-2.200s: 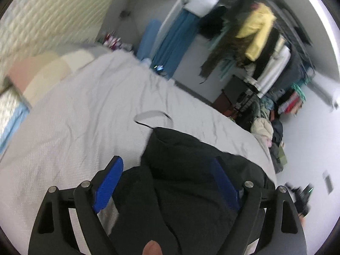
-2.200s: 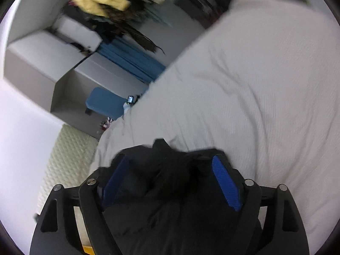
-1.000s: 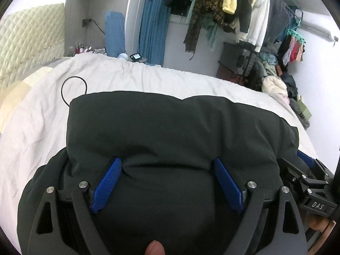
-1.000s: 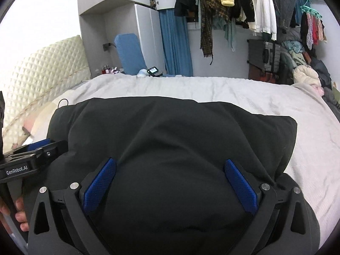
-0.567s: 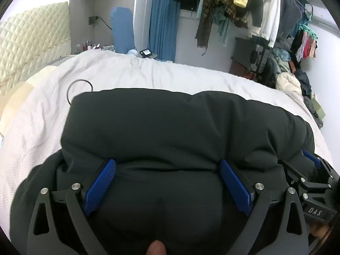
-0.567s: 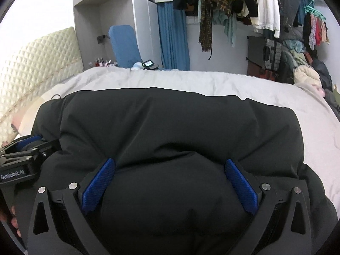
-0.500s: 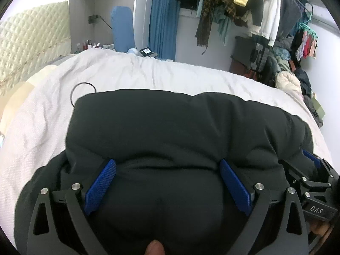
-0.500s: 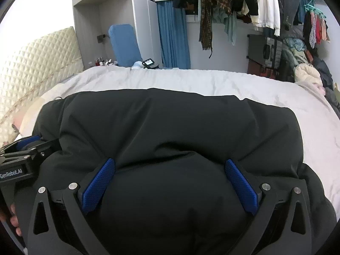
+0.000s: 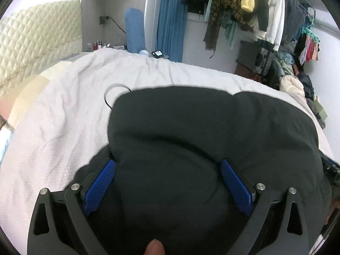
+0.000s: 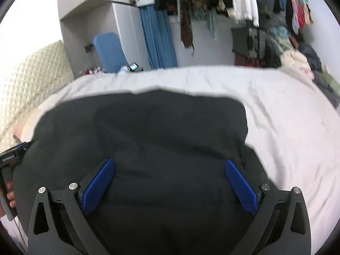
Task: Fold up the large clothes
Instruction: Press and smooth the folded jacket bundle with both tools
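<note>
A black padded jacket (image 9: 201, 138) lies folded in a thick bundle on the white bed (image 9: 63, 116). My left gripper (image 9: 167, 180) hovers over its near left part, open wide, blue pads either side of a bulge of fabric without pinching it. In the right wrist view the same jacket (image 10: 148, 138) fills the middle. My right gripper (image 10: 170, 180) is open wide over its near right part, fabric between the pads. The left gripper's body (image 10: 12, 155) and a hand show at the jacket's left edge.
A thin black cable (image 9: 110, 91) loops on the sheet just beyond the jacket's far left corner. The quilted headboard (image 9: 38, 38) stands at left. A crowded clothes rail (image 9: 255, 10) and piled garments (image 9: 291, 85) are past the bed. Bare sheet (image 10: 286, 127) lies right of the jacket.
The left gripper slid left, now showing more sheet beside the jacket, and its jaws widened a little. The right gripper slid right. The jacket and cable stayed put.
</note>
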`<state>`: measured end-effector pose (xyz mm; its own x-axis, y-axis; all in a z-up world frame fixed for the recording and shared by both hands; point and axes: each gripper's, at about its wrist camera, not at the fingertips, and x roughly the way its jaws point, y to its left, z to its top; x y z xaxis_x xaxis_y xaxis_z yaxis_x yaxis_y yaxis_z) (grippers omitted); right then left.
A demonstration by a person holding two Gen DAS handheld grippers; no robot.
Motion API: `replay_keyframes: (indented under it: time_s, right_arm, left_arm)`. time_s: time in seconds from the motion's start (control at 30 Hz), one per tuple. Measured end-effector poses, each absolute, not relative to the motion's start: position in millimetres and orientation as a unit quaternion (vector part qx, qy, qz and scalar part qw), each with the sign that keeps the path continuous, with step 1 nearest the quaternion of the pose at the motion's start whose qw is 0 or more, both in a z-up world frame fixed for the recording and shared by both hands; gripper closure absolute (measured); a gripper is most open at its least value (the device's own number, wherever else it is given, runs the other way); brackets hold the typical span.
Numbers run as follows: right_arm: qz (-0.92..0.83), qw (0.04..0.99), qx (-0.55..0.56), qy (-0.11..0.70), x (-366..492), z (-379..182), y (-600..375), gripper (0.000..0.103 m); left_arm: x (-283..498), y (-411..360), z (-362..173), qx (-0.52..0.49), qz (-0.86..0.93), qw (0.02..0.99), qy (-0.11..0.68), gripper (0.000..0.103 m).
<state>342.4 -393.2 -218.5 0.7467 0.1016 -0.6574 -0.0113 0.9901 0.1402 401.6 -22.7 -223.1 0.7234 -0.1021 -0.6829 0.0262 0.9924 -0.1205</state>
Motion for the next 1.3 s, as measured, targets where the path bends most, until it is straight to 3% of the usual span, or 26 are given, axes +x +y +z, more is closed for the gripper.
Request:
replay_keyframes:
  time_s: [0.27, 0.57, 0.83, 1.07, 1.3]
  right_arm:
    - [0.012, 0.932, 0.075, 0.355, 336.5, -200.4, -394.9, 0.0]
    - [0.026, 0.962, 0.083, 0.261, 266.8, -65.8, -395.2, 0.0]
    - [0.061, 0.981, 0.068, 0.173, 176.6, 34.2, -377.2, 0.0]
    - [0.072, 0.984, 0.062, 0.152, 101.5, 52.4, -352.9, 0.0]
    - [0.104, 0.984, 0.046, 0.136, 44.4, 47.1, -318.8, 0.0]
  left_arm:
    - [388.7, -38.3, -188.7, -0.003, -0.031, 0.926, 0.376, 0.003]
    - [311.4, -51.3, -64.2, -0.008, -0.057, 0.945, 0.321, 0.003]
    - [192.9, -67.5, 41.5, -0.005, -0.09, 0.965, 0.247, 0.003]
    - [86.3, -83.9, 69.0, -0.013, -0.109, 0.974, 0.197, 0.003]
    - [21.2, -87.0, 57.6, -0.051, -0.148, 0.968, 0.196, 0.003]
